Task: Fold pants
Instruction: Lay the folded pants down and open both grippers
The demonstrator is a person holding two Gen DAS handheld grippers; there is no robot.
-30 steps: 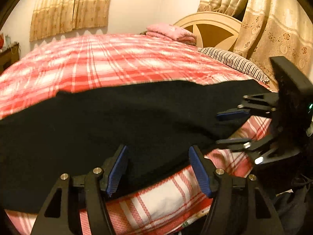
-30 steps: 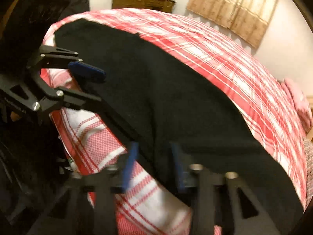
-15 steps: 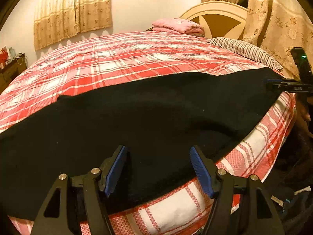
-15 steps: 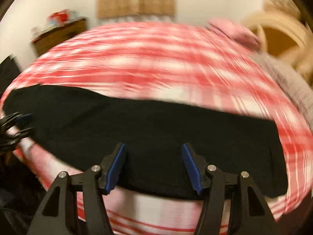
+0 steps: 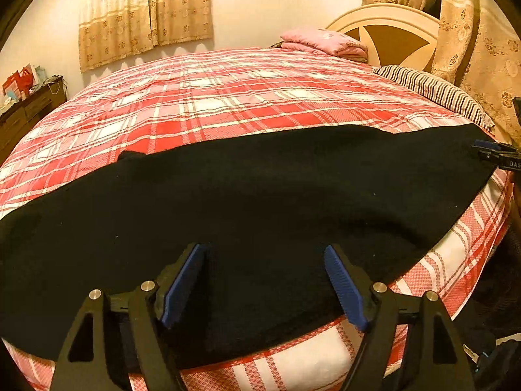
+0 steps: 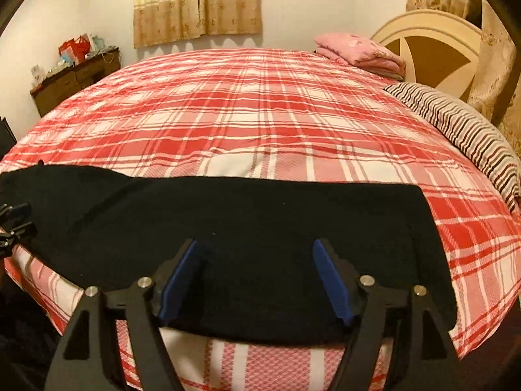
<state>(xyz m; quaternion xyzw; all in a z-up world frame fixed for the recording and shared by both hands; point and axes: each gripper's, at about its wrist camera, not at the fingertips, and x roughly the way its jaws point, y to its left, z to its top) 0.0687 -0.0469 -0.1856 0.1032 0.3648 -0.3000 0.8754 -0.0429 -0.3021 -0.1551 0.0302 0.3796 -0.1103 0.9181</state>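
Black pants point(image 5: 260, 195) lie on a plaid bed point(image 5: 228, 97); left gripper point(image 5: 263, 283) and right gripper point(image 6: 254, 280) opening, empty; "DAS" lettering cut off at right edge.

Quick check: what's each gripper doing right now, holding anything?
Left gripper: jaws opening, holding nothing, poised over the black pants.
Right gripper: jaws opening, holding nothing, also above the pants.

A home bedroom: a plaid-covered bed point(image 6: 260, 114) with headboard point(image 6: 429, 45), striped pillow point(image 6: 462, 130), curtains point(image 6: 198, 3) and dresser point(image 6: 75, 81).
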